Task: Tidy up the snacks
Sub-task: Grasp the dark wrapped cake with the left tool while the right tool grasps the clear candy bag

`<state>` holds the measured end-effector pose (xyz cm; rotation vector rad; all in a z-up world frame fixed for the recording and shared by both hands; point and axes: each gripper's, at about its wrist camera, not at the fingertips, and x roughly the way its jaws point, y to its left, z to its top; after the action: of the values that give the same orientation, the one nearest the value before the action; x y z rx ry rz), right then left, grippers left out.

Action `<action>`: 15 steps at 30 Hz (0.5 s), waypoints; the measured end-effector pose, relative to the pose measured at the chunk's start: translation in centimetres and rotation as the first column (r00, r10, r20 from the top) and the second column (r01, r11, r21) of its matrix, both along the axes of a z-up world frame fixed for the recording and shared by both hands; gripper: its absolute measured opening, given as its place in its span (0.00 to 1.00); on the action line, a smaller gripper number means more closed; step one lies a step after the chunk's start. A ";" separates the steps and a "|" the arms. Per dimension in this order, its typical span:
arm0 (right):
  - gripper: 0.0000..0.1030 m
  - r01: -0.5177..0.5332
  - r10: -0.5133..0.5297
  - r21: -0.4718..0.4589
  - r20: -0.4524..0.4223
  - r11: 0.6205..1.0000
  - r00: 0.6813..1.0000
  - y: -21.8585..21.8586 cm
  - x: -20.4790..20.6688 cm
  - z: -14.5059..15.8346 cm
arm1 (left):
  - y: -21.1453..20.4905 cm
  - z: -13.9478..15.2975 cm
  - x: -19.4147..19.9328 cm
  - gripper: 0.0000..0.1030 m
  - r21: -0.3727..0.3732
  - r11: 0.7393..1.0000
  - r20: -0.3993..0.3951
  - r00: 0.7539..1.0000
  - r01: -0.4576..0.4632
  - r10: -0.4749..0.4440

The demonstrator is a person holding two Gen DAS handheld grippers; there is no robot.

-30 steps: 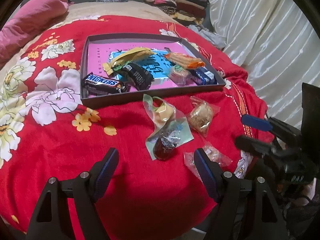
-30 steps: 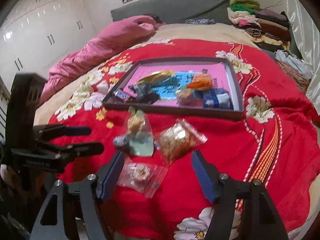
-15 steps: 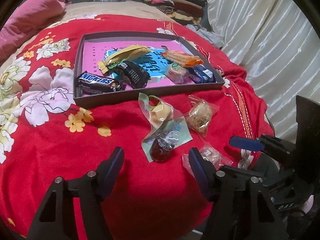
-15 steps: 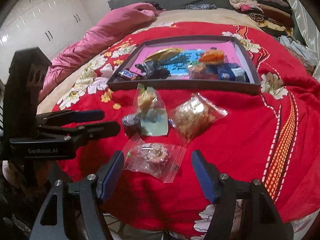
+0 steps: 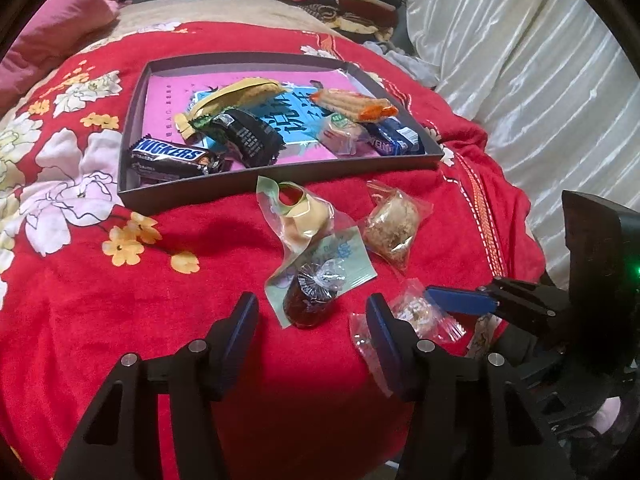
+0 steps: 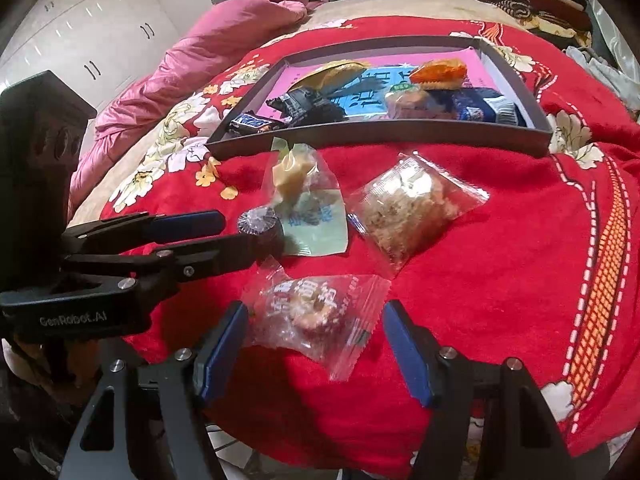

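While both jaws gape wide, I log four loose snacks on the red bedspread (image 5: 100,320)
Left gripper (image 5: 312,318) faces the dark candy (image 5: 310,294); right gripper (image 6: 316,326) straddles the clear-wrapped pastry (image 6: 308,312); tray (image 5: 276,182) beyond

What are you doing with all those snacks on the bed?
A person with a hand-held gripper in each hand is sorting snacks into the dark tray on the red blanket. The tray holds several snacks, among them a Snickers bar. Four wrapped snacks lie outside it. The left hand-held gripper is open around the dark round candy, and the right hand-held gripper is open around the clear-wrapped ring pastry. Neither is gripped yet.
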<state>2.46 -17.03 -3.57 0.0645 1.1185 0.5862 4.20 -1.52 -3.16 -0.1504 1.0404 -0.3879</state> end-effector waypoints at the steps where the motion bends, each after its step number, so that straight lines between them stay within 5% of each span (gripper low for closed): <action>1: 0.67 0.002 -0.002 0.003 0.000 1.000 1.000 0.0 0.1 -0.1 | -0.1 -0.1 0.1 0.56 0.000 1.000 -0.001 1.000 0.000 0.000; 9: 0.66 -0.008 0.008 0.038 0.004 0.999 1.000 0.2 0.8 -0.8 | -0.6 -1.0 0.8 0.54 -0.009 1.000 -0.024 1.000 0.008 -0.008; 15: 0.51 -0.052 0.051 0.043 0.029 0.998 0.998 0.8 0.8 -0.9 | -0.9 -1.6 1.3 0.49 -0.017 1.000 -0.040 0.999 0.000 -0.001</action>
<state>3.28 -16.27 -4.47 0.0653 1.0831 0.6560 5.46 -2.39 -4.75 -0.1733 1.0763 -0.3959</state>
